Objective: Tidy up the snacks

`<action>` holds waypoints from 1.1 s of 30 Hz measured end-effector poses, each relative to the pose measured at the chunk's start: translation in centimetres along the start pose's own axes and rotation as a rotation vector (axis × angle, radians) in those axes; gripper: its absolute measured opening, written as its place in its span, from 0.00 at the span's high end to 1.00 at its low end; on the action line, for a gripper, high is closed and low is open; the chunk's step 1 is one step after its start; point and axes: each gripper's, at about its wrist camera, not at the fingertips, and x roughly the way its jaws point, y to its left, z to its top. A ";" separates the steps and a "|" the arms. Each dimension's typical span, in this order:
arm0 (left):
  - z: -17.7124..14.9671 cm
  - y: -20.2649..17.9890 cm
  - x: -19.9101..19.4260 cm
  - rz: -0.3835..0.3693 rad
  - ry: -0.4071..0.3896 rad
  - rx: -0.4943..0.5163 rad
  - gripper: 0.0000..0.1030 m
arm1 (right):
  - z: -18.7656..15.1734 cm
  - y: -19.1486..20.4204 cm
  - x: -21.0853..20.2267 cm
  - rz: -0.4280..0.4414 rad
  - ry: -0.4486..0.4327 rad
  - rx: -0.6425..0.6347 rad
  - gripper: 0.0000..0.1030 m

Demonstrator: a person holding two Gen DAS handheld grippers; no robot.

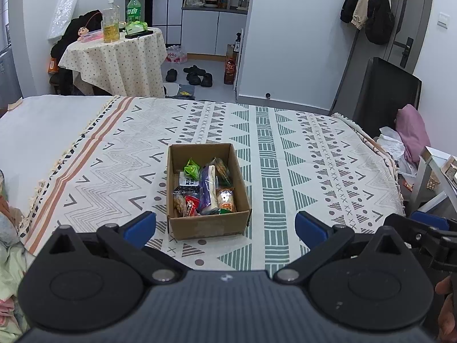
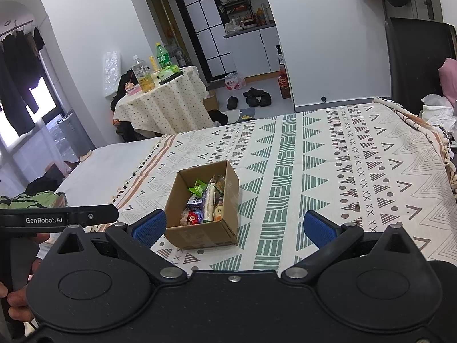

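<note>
Snacks all sit in the brown cardboard box [image 1: 207, 191] mid-bed; left hand-held gripper [image 1: 225, 225] and right hand-held gripper [image 2: 234, 227] gape empty, looks finished, just withdraw.

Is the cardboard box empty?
No, the cardboard box holds several snack packets, including a green one.

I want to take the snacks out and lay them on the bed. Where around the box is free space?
The patterned blanket is bare on every side of the cardboard box: right over the green stripes, left over the zigzags up to the orange stripe, and behind it. Only the box is crowded, with snack packets filling it. Both jaws stand open and empty.
</note>
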 end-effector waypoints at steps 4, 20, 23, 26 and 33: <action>0.0 -0.1 0.0 -0.002 0.001 0.002 0.00 | 0.0 0.0 0.0 0.000 0.000 0.000 0.00; -0.1 0.0 0.0 0.005 -0.003 0.013 0.00 | 0.2 -0.2 -0.1 -0.003 0.001 -0.005 0.00; -0.2 0.0 0.0 0.007 -0.001 0.017 0.00 | 0.3 -0.4 -0.3 0.002 0.000 -0.007 0.00; -0.2 0.0 0.0 0.007 -0.001 0.017 0.00 | 0.3 -0.4 -0.3 0.001 -0.001 -0.007 0.00; -0.2 0.0 0.0 0.009 0.000 0.020 0.00 | 0.4 -0.4 -0.3 -0.004 0.002 -0.010 0.00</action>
